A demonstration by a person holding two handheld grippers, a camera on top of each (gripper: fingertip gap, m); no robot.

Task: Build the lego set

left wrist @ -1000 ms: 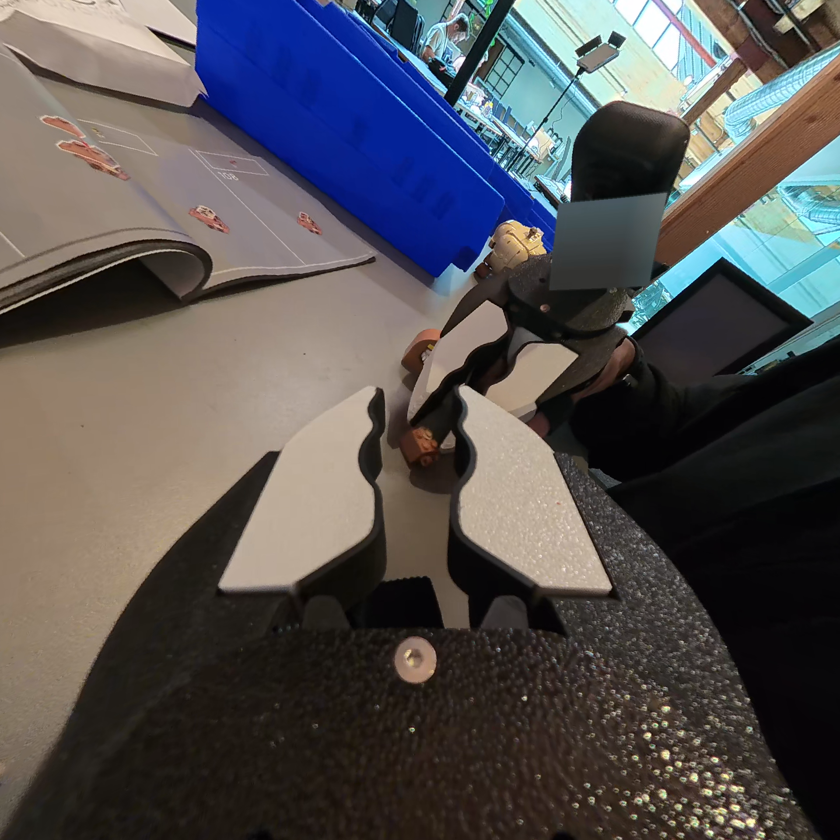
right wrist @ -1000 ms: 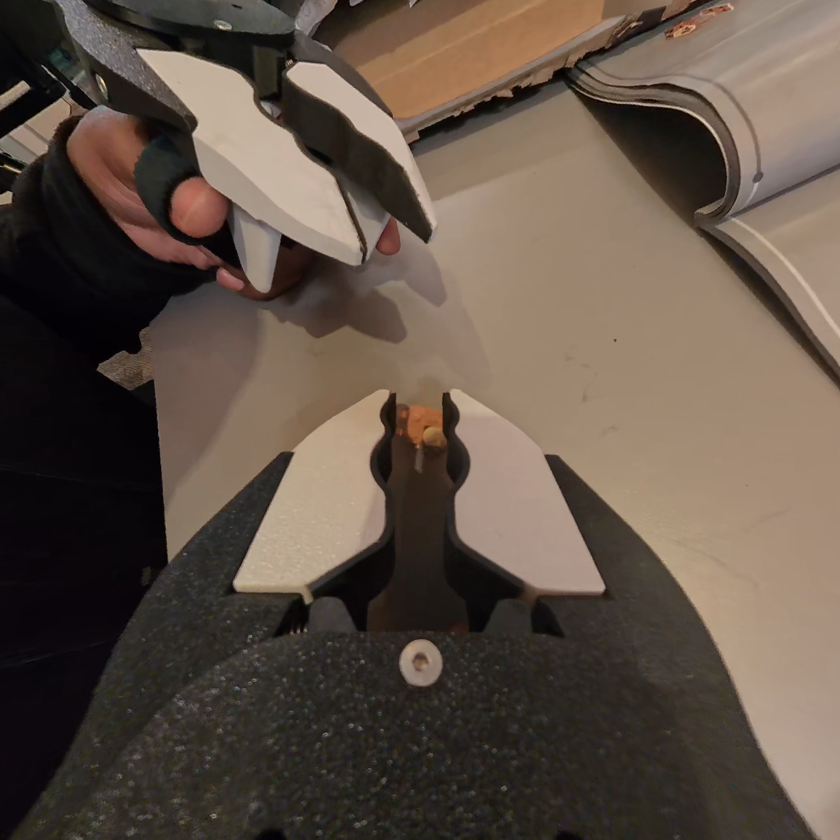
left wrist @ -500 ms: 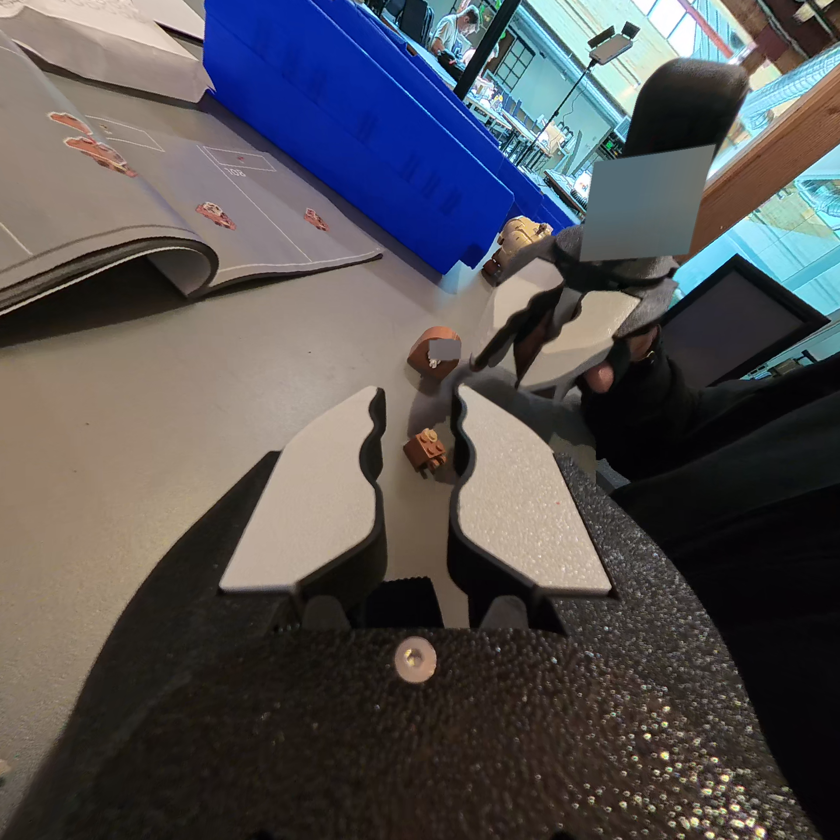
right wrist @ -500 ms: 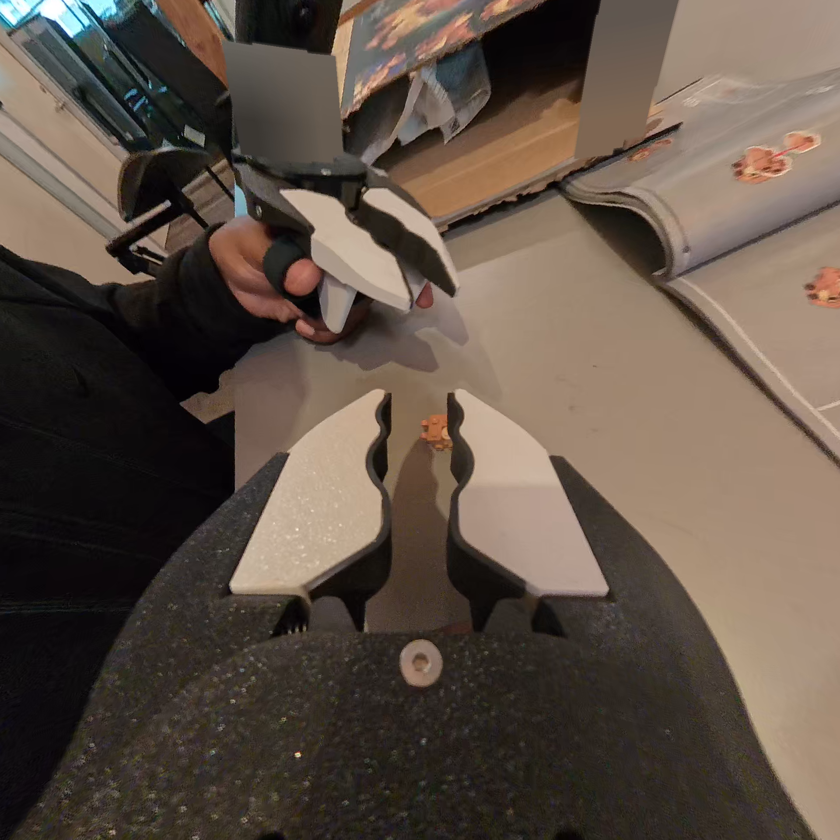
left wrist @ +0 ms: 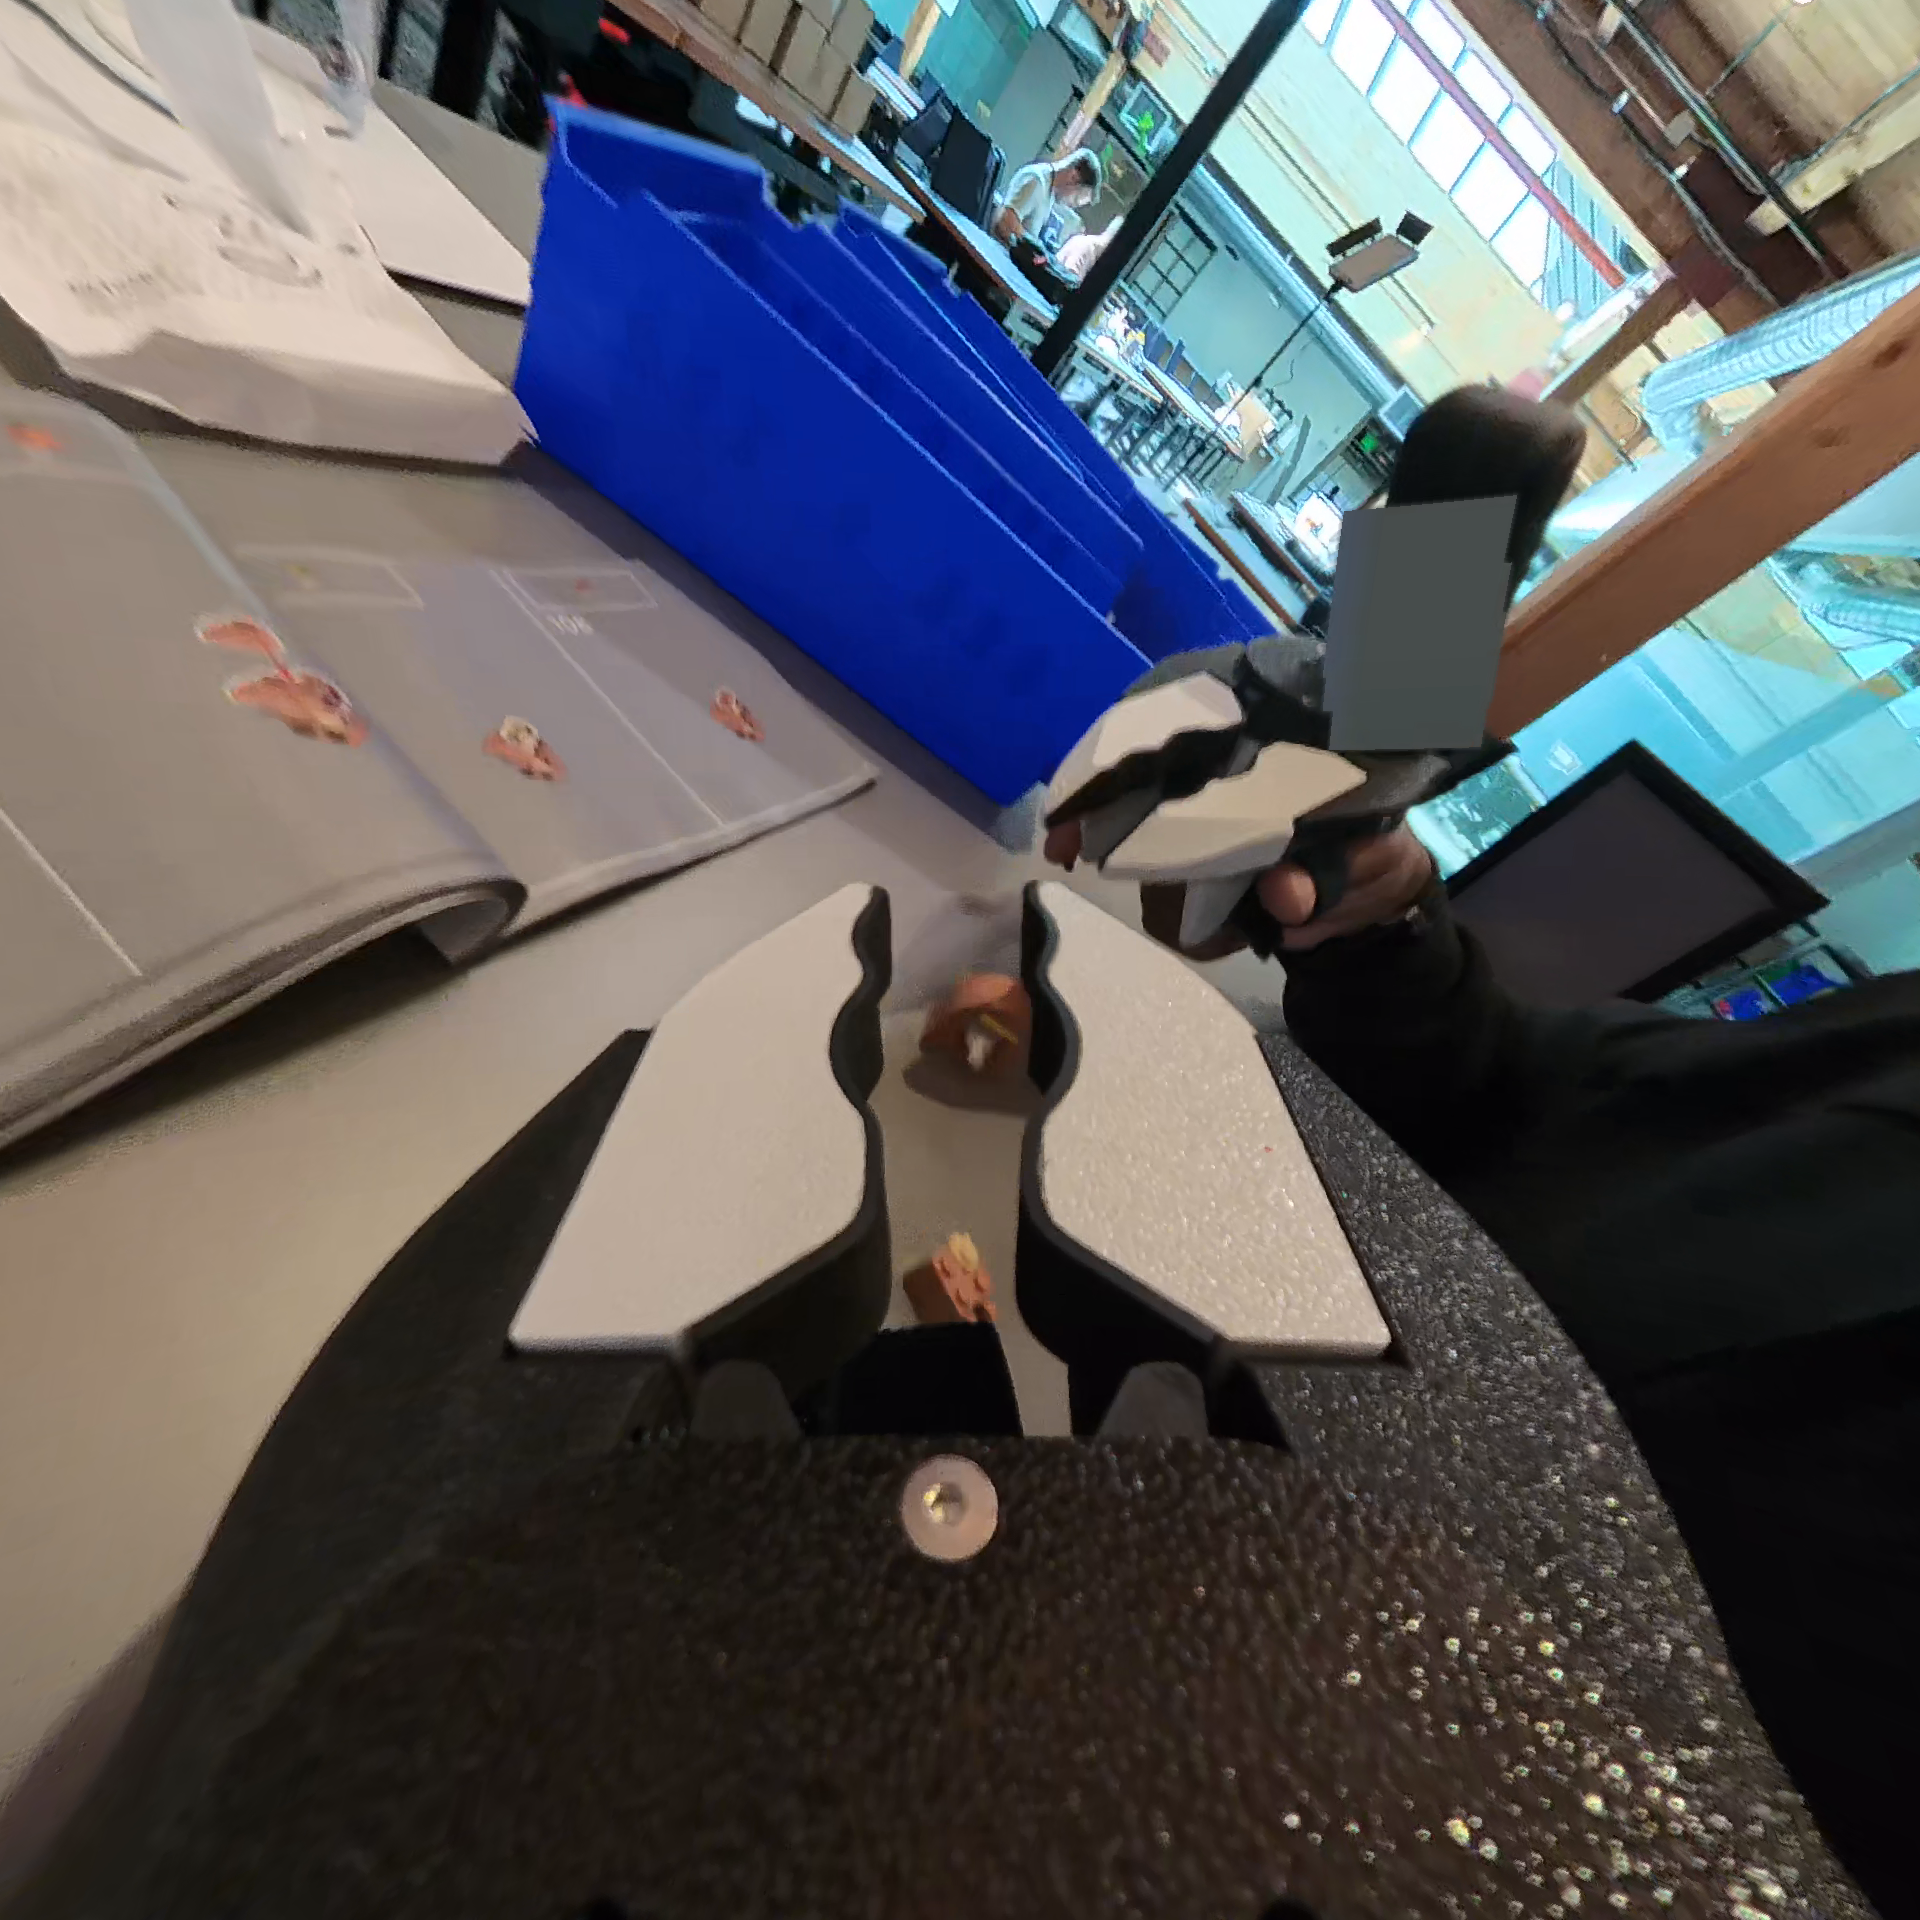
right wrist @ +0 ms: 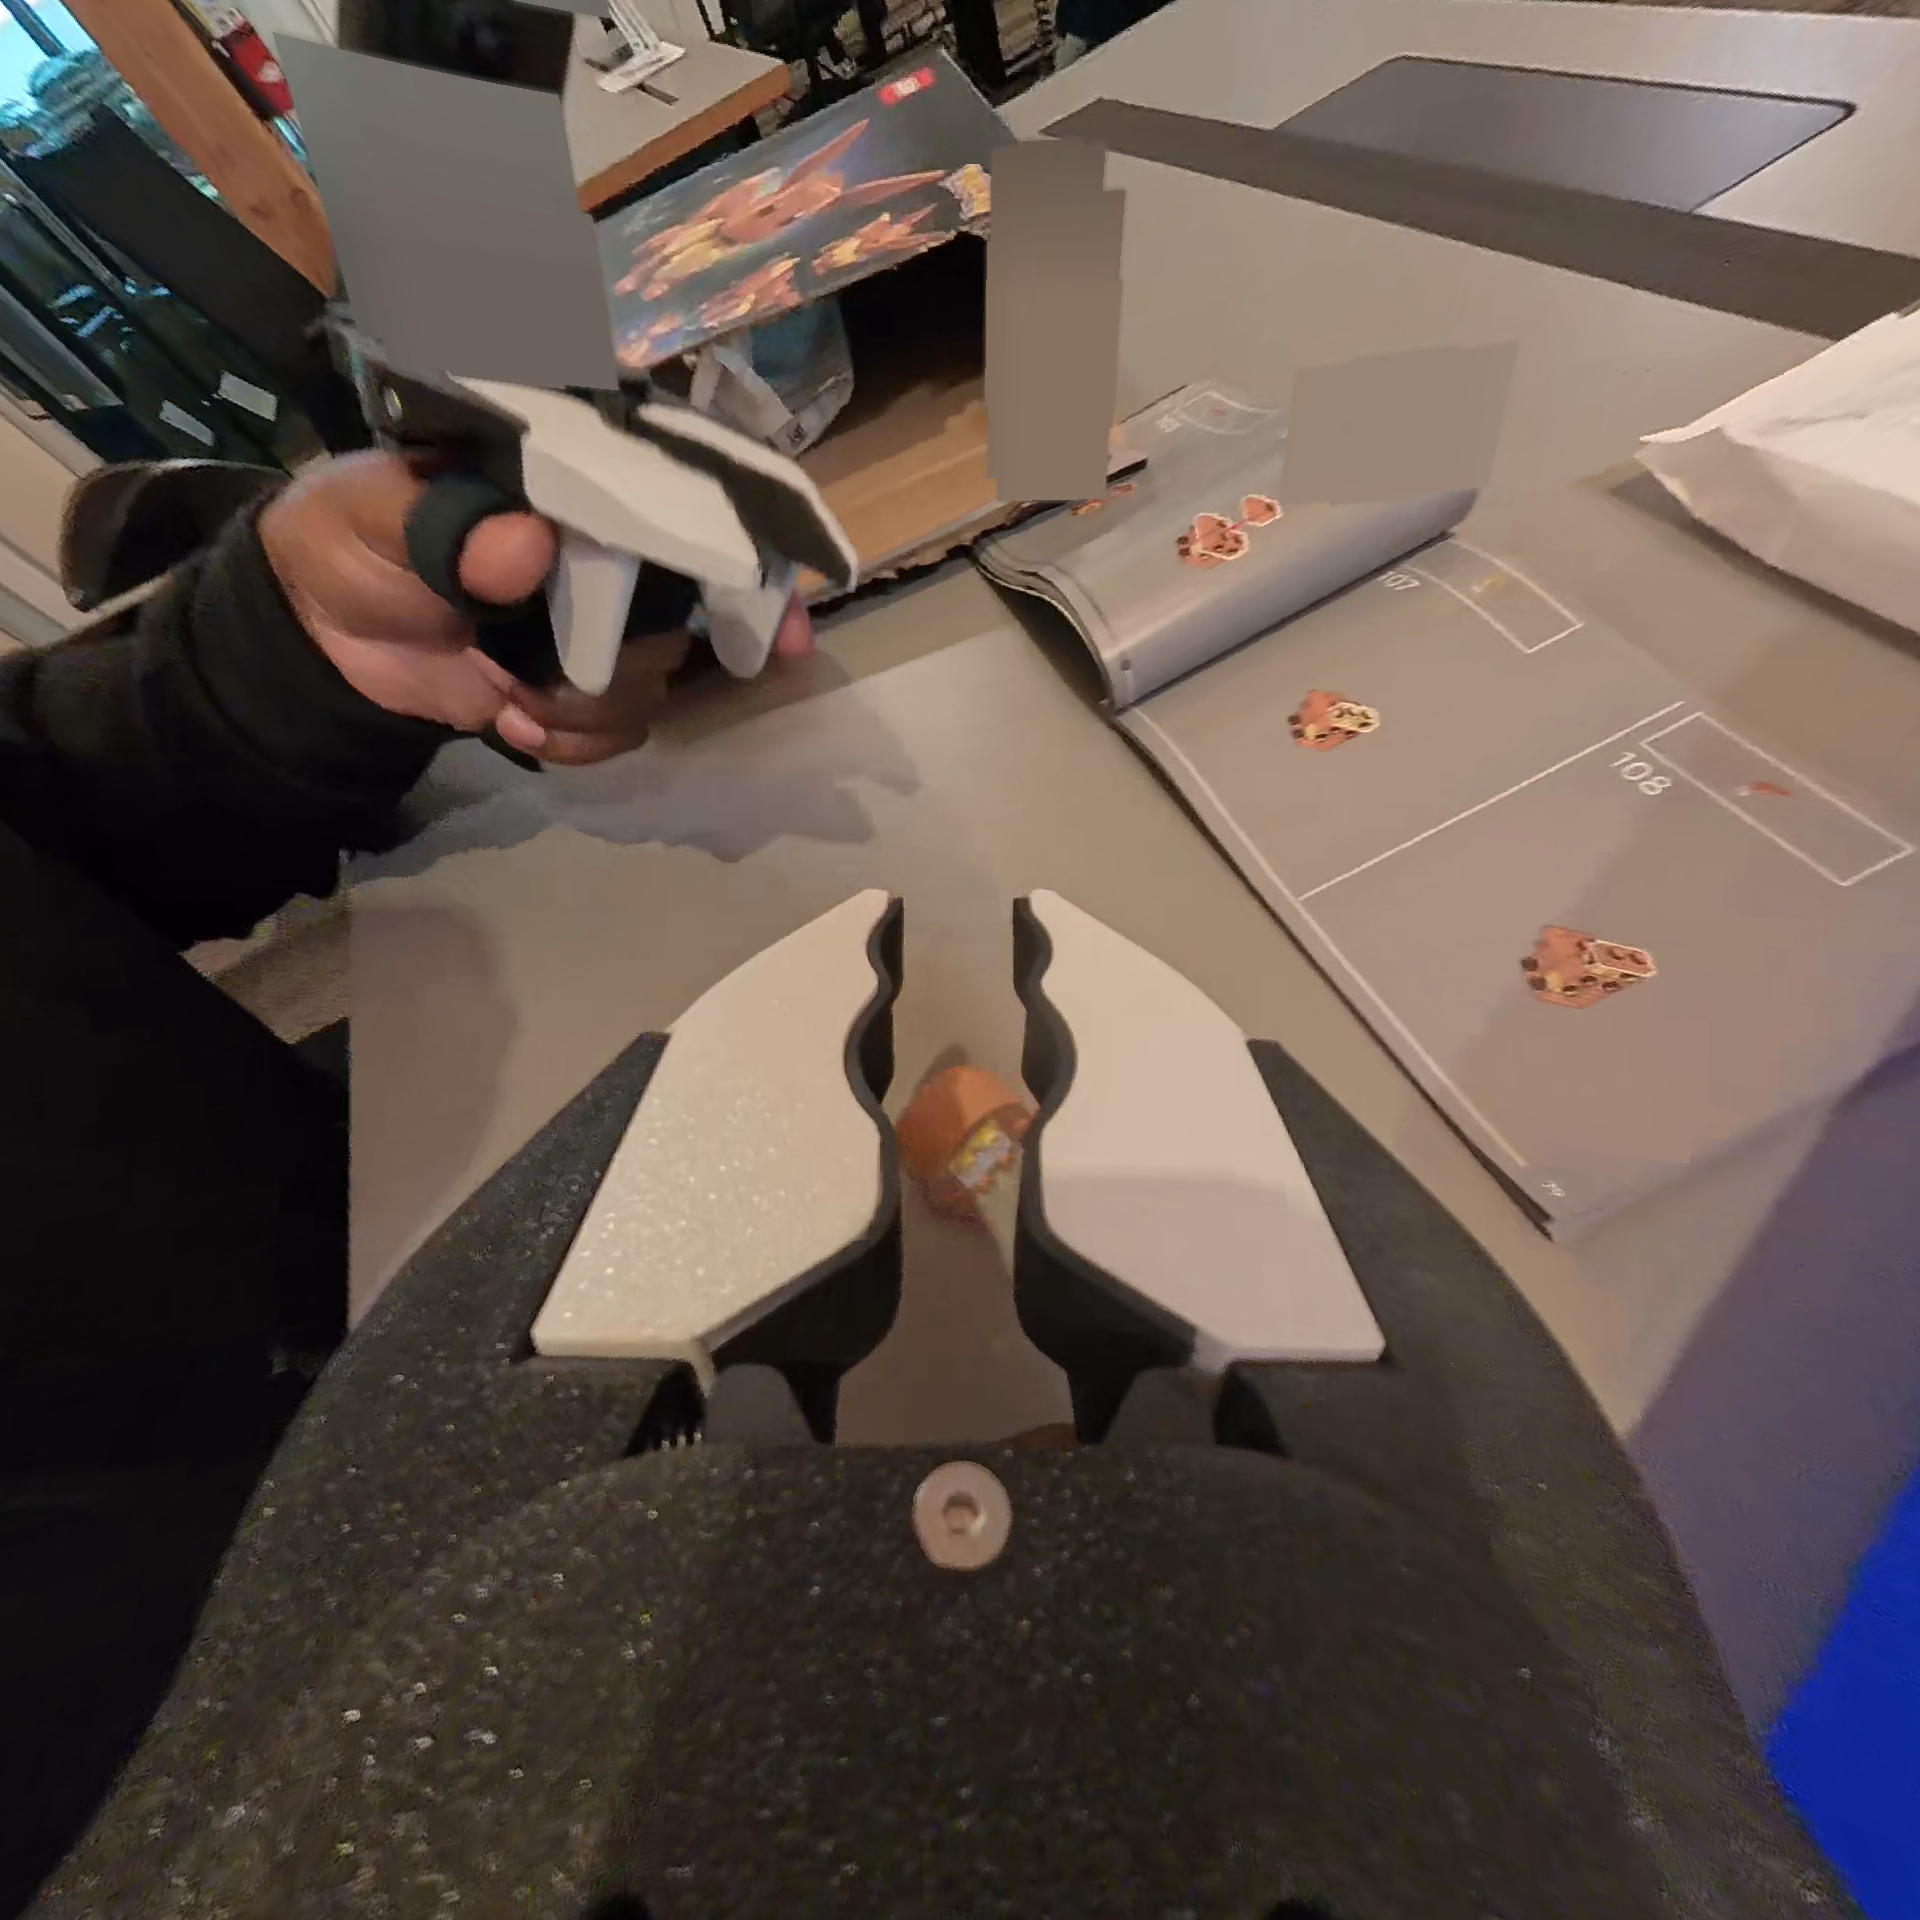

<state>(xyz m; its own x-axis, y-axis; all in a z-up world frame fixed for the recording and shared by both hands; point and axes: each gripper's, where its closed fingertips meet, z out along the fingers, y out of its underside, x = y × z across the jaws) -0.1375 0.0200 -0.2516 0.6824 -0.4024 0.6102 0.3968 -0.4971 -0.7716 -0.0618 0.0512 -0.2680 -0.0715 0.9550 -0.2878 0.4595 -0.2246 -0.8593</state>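
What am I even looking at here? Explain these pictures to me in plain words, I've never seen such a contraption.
There is no robot. A person holds a two-finger gripper in each hand, and each gripper carries a camera that looks forward along its own fingers.

One picture looks along the left gripper, the other along the right gripper. Each also shows the other gripper farther off.

On the grey table lie an open booklet, blue bins, an opened printed box, a rounded brown piece and a smaller brown piece.

The left gripper is open and holds nothing. A brown piece shows between the right gripper's fingers, but I cannot tell whether it is gripped or just lying on the table.
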